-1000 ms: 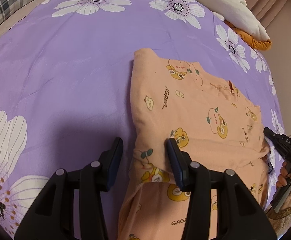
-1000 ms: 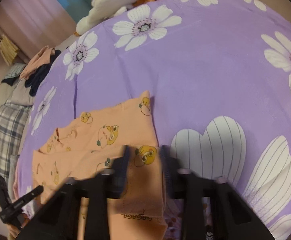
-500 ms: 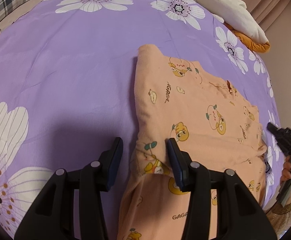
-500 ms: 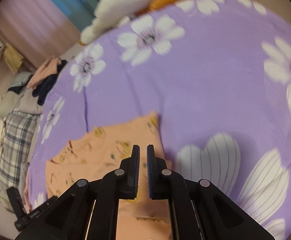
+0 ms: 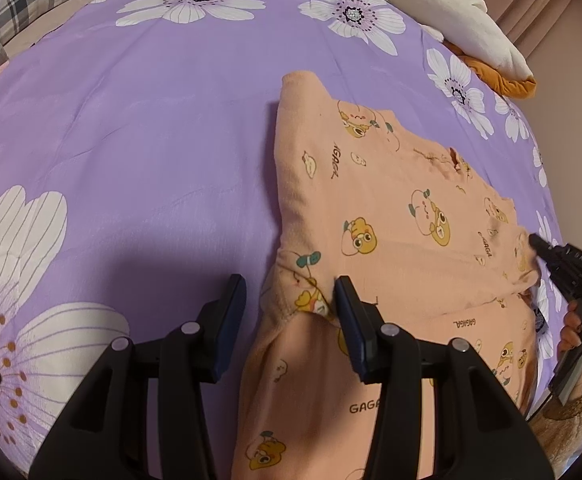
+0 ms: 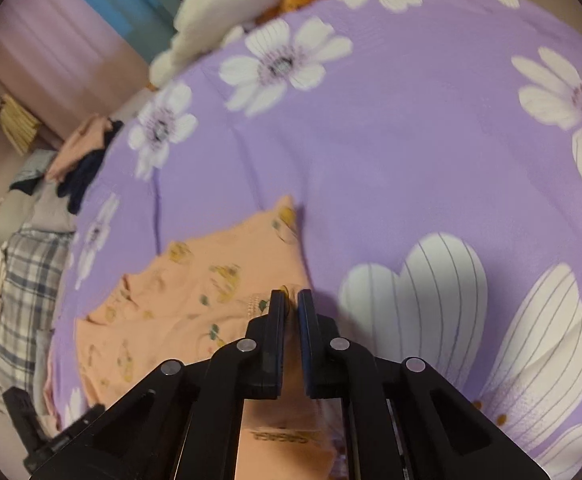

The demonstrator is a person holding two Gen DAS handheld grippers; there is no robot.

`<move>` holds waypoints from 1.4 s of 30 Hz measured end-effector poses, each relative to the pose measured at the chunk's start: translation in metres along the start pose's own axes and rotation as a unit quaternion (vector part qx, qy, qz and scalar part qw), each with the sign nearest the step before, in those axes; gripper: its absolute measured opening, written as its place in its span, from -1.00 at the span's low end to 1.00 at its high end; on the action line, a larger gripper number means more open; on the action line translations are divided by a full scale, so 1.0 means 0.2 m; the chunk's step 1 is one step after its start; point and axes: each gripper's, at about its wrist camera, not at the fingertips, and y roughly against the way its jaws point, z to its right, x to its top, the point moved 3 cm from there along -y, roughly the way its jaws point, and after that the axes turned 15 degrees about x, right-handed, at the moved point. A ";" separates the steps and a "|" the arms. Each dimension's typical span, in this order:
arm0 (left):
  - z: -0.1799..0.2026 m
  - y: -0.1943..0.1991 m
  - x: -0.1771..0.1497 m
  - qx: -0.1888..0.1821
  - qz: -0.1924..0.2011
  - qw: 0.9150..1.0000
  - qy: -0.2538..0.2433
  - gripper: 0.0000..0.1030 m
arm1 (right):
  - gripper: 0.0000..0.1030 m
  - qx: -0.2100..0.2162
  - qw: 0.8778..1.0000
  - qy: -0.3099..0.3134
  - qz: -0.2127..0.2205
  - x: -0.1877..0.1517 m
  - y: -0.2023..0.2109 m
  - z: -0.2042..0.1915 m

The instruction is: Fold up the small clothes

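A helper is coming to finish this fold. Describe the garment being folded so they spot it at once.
Start at the purple bedspread printed with big white flowers. On it, under both grippers, lies the peach garment, partly folded, scattered with yellow cartoon ducks and the word GAGAGA. The cream plush blanket at the far edge is plain; only this piece carries the duck print.

Black gripper [image 5: 290,298] arms, silver screws; fuzzy tan sleeve [image 5: 567,416].
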 end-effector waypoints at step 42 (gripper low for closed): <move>-0.02 0.02 -0.03 -0.016 -0.013 1.000 0.018 -0.04 | -0.86 -0.022 1.000 0.009 0.017 -0.16 0.16 -0.01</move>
